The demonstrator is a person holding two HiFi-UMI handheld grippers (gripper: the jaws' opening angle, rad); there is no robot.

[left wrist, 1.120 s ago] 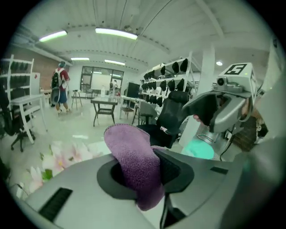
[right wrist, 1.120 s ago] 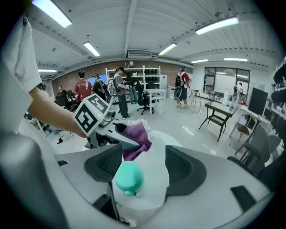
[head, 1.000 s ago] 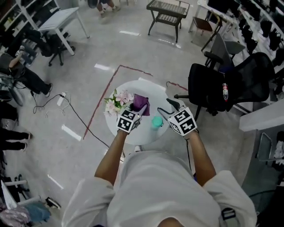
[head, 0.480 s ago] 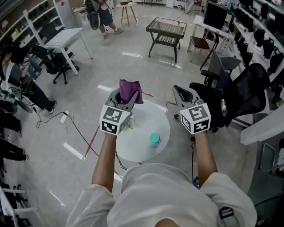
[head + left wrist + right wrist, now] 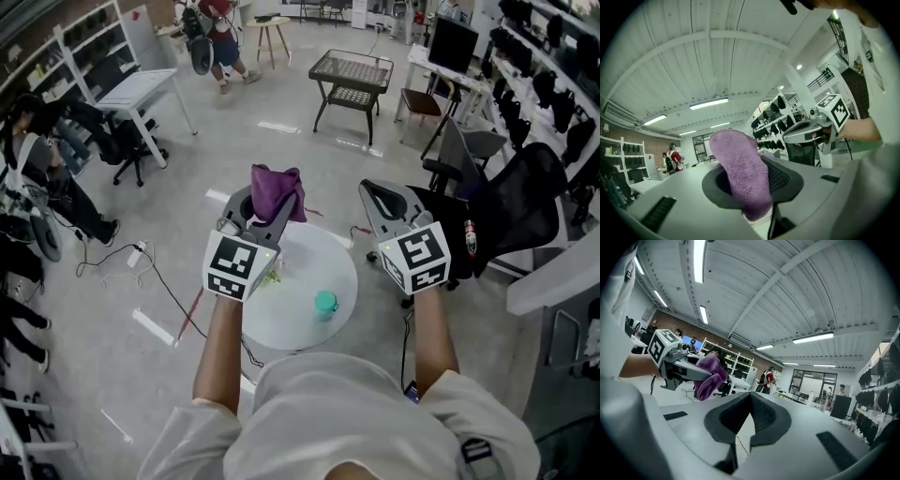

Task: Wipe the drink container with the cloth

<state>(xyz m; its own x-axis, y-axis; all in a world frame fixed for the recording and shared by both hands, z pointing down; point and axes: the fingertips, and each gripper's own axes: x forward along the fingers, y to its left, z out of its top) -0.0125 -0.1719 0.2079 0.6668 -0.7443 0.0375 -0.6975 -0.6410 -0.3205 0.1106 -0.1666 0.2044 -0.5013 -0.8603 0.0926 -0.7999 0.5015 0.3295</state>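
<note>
The purple cloth (image 5: pixel 277 191) hangs bunched from my left gripper (image 5: pixel 267 208), which is shut on it and held high above the round white table (image 5: pixel 281 314). In the left gripper view the cloth (image 5: pixel 739 168) fills the gap between the jaws. The drink container, a small teal-green cup (image 5: pixel 325 302), stands upright on the table below and between my two grippers. My right gripper (image 5: pixel 377 195) is raised level with the left one, shut, and nothing is between its jaws in the right gripper view (image 5: pixel 750 401).
Pink flowers (image 5: pixel 271 274) lie on the table's left side, mostly hidden under my left gripper. A black office chair (image 5: pixel 525 197) stands to the right, a black wire side table (image 5: pixel 352 70) behind, and a white desk (image 5: pixel 141 89) and seated people at the left.
Both grippers have risen from the tabletop to well above it. The left one carried the purple cloth up off the table, and the right gripper's jaws have shut on nothing.
</note>
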